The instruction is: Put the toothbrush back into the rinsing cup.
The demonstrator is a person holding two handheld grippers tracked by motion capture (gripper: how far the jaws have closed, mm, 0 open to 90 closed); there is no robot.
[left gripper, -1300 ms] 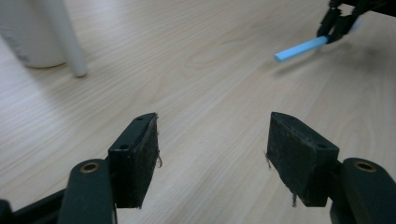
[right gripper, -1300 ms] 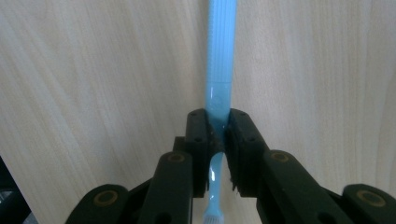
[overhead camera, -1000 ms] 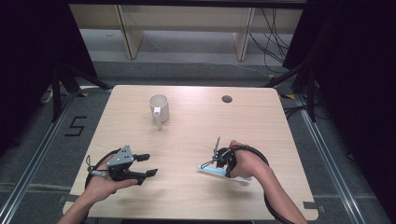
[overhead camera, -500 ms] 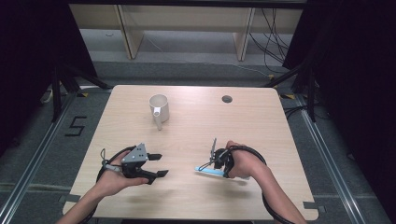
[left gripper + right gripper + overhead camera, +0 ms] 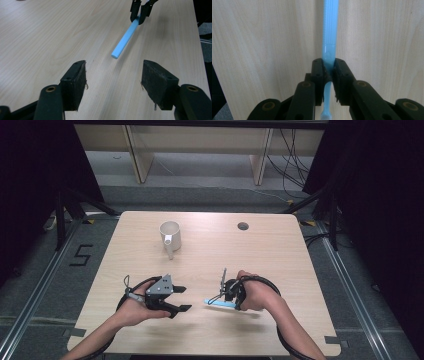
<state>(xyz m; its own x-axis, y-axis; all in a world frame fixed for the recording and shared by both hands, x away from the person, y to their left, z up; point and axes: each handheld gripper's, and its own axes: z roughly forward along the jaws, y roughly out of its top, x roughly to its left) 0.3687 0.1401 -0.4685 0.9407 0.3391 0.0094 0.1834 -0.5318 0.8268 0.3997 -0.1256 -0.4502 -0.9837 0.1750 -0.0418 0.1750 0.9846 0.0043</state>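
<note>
Pale wooden surface (image 5: pixel 280 255): right tool (image 5: pixel 223 295) pinches the blue toothbrush (image 5: pixel 218 303) just above it, while the left tool (image 5: pixel 181 298), spread yet narrowing slightly, has drawn nearer its free handle end, likely for a handover.

One mark can be read: a large black numeral "5" (image 5: pixel 80 255), which stands on the grey floor (image 5: pixel 60 285) just left of the table (image 5: pixel 280 250) in the high view. It is set at a slant, near the table's far left corner. Nothing legible appears on the mug (image 5: pixel 170 234), and the two gripper views carry no writing, label or brand that can be made out.
</note>
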